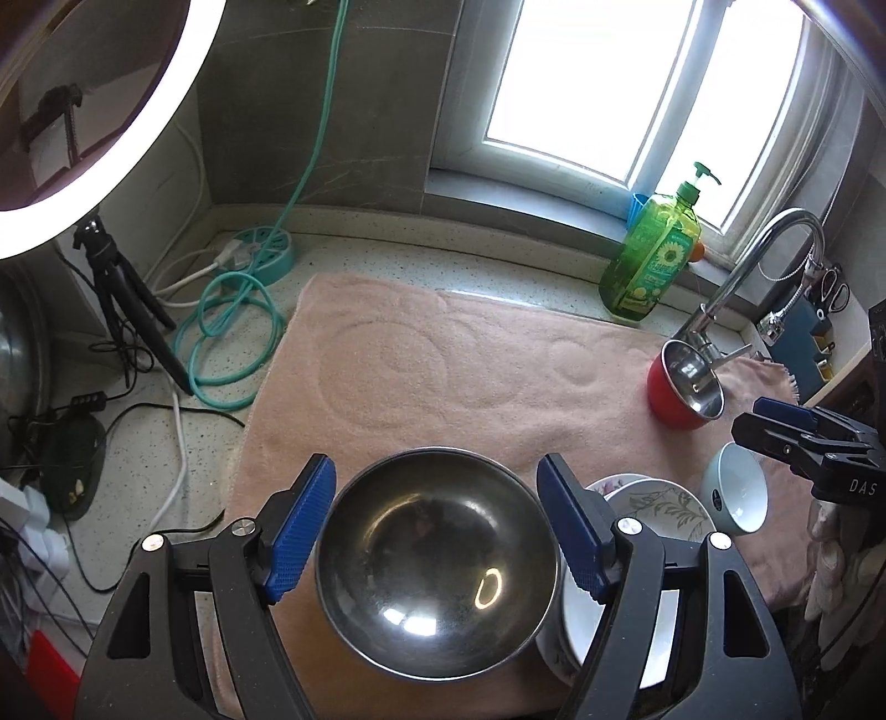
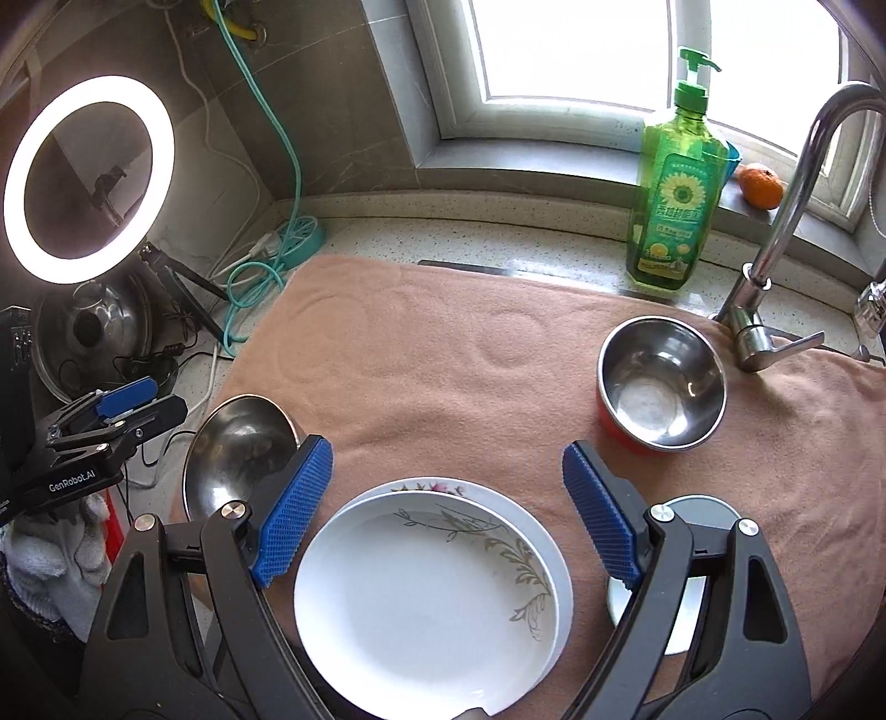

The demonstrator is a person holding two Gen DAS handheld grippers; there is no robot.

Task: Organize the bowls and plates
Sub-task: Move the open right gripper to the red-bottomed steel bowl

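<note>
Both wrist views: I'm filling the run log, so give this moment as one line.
left gripper: open over steel bowl | right gripper: open over stacked plates | red bowl: near faucet

A bright window (image 2: 637, 50) fills the upper right of the frame, above a grey sill (image 2: 526, 166). Dark grey tiled wall (image 2: 343, 111) stands upper centre, and a glowing ring light (image 2: 88, 177) at left. The speckled pale surface (image 2: 470, 238) carries a pink towel (image 2: 443, 360); a chrome tap (image 2: 786, 221) curves at right.

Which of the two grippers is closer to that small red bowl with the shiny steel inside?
Right. The right gripper is over the plates, nearer the red steel-lined bowl; the left gripper is farther left.
</note>
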